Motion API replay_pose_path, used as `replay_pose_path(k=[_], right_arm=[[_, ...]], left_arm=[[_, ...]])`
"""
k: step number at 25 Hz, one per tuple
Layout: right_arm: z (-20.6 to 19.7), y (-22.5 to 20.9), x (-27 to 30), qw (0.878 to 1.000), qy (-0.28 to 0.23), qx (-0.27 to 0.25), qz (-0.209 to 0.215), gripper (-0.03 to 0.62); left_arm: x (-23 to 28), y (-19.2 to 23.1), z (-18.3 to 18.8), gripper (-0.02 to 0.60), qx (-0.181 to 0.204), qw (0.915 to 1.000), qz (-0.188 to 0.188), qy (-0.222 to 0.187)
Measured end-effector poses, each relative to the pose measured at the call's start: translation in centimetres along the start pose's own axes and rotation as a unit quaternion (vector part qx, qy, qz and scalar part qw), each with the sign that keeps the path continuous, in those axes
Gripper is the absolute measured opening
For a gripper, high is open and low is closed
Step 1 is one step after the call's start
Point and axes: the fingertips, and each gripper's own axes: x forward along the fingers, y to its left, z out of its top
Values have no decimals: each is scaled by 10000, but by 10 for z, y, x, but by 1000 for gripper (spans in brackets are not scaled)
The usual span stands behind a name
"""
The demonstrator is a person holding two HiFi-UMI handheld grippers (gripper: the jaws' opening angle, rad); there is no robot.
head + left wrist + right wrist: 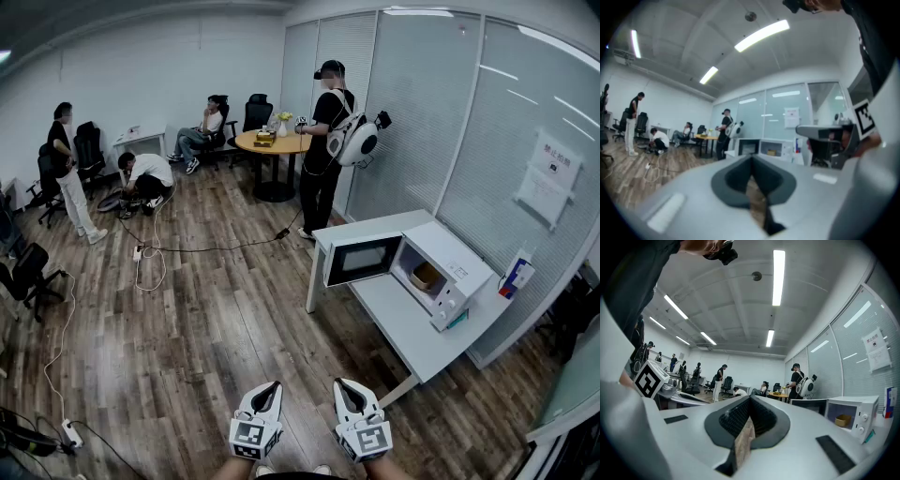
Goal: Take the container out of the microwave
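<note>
My left gripper (pixel 269 387) and right gripper (pixel 346 385) both pressed together and empty, held level, well apart from the open microwave (pixel 469 267), yellow container (pixel 427 276) inside it.

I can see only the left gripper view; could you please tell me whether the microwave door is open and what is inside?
Observer: Yes. In the head view the microwave has its door wide open to the left, and a tan container sits in the cavity.
Operator: Thank you. How is the right gripper set?
Observer: The right gripper has its jaws together, with nothing between them.
Operator: And how near are we to the table?
Observer: The left gripper and the right one are side by side above the wooden floor, well short of the white table that carries the microwave.
</note>
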Motion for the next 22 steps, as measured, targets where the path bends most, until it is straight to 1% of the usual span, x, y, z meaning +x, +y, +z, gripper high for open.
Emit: replay_pose_path(k=[11,16,19,22], right_arm=[[5,23,11,9999,-83,-68,-45,-2],[7,23,9,9996,-136,-65,-224,-2],[6,21,14,9996,-153,-100,-222,-2],[5,8,23,9996,-185,-94,-211,-2]], left_arm=[[-4,16,8,5,66,9998,-130,-151],[-1,16,9,5,58,9996,-225,-162],[5,20,9,5,74,9995,-229,-188],[20,26,16,5,66,9996,-183,-205]])
